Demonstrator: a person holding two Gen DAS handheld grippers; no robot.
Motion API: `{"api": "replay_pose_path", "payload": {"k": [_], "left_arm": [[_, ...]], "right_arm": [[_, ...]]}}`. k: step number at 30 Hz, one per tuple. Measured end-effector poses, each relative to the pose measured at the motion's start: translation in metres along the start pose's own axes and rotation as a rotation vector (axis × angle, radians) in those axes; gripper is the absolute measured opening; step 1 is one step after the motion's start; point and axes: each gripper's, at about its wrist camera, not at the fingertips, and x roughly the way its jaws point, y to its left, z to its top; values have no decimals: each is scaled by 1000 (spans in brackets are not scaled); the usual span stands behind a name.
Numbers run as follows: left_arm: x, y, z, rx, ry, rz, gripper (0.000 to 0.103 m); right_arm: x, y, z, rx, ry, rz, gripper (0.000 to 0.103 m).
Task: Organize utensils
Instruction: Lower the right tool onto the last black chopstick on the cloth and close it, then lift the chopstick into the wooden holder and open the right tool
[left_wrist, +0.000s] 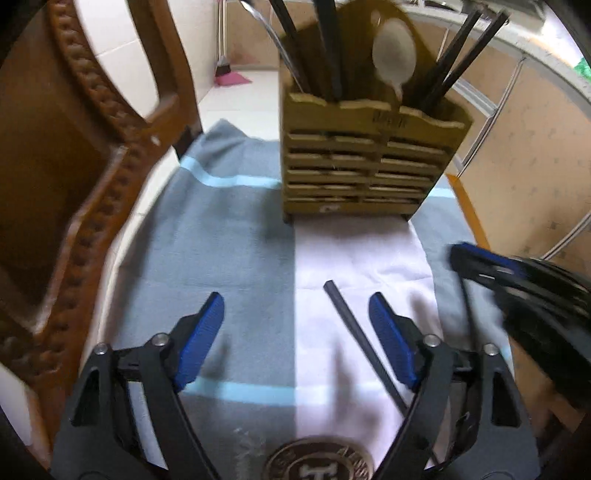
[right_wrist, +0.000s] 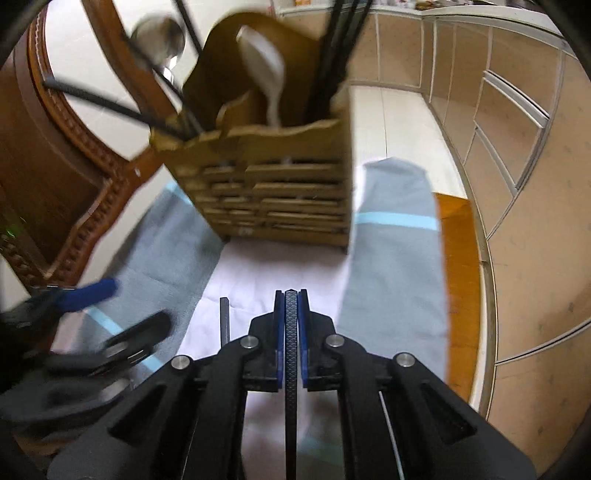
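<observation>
Cabinets (right_wrist: 517, 122) with pale framed doors curve along the right side of the room, and a carved brown wooden chair (left_wrist: 74, 184) stands at the left, close against the table edge. Between them lies a grey cloth (left_wrist: 229, 229) with light blue stripes and a white middle panel, spread over the surface. At the far end of the cloth stands a slatted wooden utensil holder (left_wrist: 365, 170), upright, its compartments holding black chopsticks (left_wrist: 458, 55), a white spoon (left_wrist: 395, 51) and a metal ladle (right_wrist: 160, 35) that leans out to the left. Nearer, the left gripper (left_wrist: 295, 321) hovers low over the cloth with its blue-padded jaws spread wide and nothing between them; a single dark chopstick (left_wrist: 354, 332) lies loose on the white panel, running diagonally just inside the right-hand pad, and whether it touches that pad cannot be told. The right gripper (right_wrist: 291, 299) sits just beside the left one, well short of the holder, jaws closed tight on a textured black chopstick (right_wrist: 291, 332) that runs straight back between the pads, with its tip level with the pad tips
</observation>
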Motion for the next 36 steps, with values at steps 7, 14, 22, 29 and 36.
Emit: {"api": "replay_pose_path", "payload": {"k": [7, 14, 22, 29, 36], "left_arm": [[45, -28, 3, -31, 98, 39, 47], [59, -37, 4, -32, 97, 61, 13], [3, -19, 12, -43, -28, -98, 9], [-102, -6, 7, 34, -254, -167, 7], [-154, 6, 7, 63, -400, -190, 7]], "right_arm": [[-17, -18, -12, 46, -13, 21, 7], [-26, -22, -12, 47, -35, 52, 7], [-56, -10, -5, 47, -86, 73, 7], [-102, 6, -11, 46, -175, 78, 7], [-150, 24, -16, 58, -278, 53, 7]]}}
